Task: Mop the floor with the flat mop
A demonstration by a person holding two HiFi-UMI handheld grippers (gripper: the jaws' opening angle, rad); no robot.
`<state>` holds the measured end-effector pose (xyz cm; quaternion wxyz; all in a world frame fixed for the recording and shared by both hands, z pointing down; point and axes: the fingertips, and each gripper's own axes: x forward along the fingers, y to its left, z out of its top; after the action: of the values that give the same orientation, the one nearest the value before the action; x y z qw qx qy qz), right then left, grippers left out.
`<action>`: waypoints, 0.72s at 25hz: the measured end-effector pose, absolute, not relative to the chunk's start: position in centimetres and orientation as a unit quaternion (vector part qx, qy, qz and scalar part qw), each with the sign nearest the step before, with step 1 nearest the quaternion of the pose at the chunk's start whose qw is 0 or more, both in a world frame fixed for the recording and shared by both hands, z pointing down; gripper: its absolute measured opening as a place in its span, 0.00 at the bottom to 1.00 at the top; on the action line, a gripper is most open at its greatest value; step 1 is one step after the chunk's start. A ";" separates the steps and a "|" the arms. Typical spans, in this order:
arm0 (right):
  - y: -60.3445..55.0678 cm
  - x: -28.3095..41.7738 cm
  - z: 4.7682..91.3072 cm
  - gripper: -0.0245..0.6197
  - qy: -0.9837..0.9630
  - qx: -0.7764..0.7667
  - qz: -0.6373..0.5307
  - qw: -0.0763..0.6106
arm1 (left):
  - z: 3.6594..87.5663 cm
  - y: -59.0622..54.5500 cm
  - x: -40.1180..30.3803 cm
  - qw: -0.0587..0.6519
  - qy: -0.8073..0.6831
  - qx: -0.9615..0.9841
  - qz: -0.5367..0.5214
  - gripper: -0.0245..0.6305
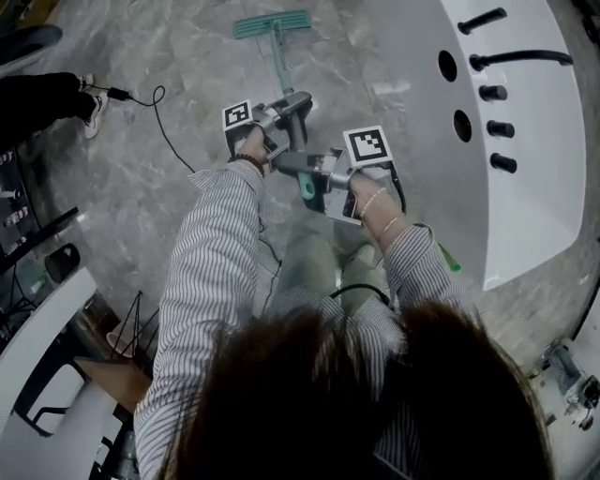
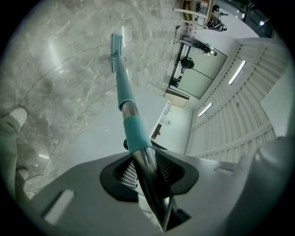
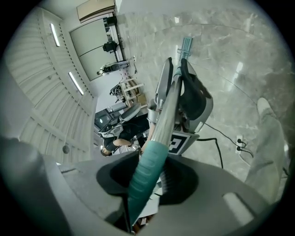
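- Right now my left gripper (image 1: 292, 108) has the lower hold on the mop's pole (image 2: 123, 94). Its jaws are clamped on the bare metal just behind a teal sleeve. I judge that this forward hold is the one that steers.
- My right gripper (image 3: 148, 179) takes the top end, with its jaws closed tight on the ribbed teal grip (image 3: 150, 154). From there I can push and pull while the other gripper guides.
- Both grippers sit near each other along the pole, one ahead of the other, the way two hands share a broom. That is why the left one fills the middle of the right gripper view.
- The mop head (image 1: 272, 24) lies on the grey marble floor (image 1: 169, 206), well ahead of me. The pole slants from it back up to my grippers. I judge the slant lets the pad lie flat while I stand upright.
- A black cable (image 1: 161, 127) trails on the floor to the left, and a big white fixture (image 1: 525, 197) stands to the right. The strokes, I judge, should run in the lane between them, so the pad doesn't snag the cable or knock the fixture.
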<state>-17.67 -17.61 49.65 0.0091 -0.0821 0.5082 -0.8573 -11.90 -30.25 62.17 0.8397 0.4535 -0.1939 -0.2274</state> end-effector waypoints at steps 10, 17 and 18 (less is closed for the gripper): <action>-22.5 -16.8 51.5 0.22 0.492 -0.126 -0.860 0.046 | 63.3 -34.9 -11.6 0.839 -0.178 0.461 -0.227 0.20; -19.3 -15.8 51.7 0.22 0.487 -0.129 -0.862 0.061 | 63.6 -31.7 -10.4 0.839 -0.183 0.465 -0.216 0.19; -19.5 -15.9 51.5 0.22 0.486 -0.128 -0.863 0.059 | 63.5 -31.9 -10.6 0.838 -0.185 0.464 -0.221 0.19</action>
<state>-15.91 -19.46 51.48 0.0595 -0.1284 0.4857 -0.8626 -10.55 -31.89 63.48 0.8379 0.4636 -0.1848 -0.2210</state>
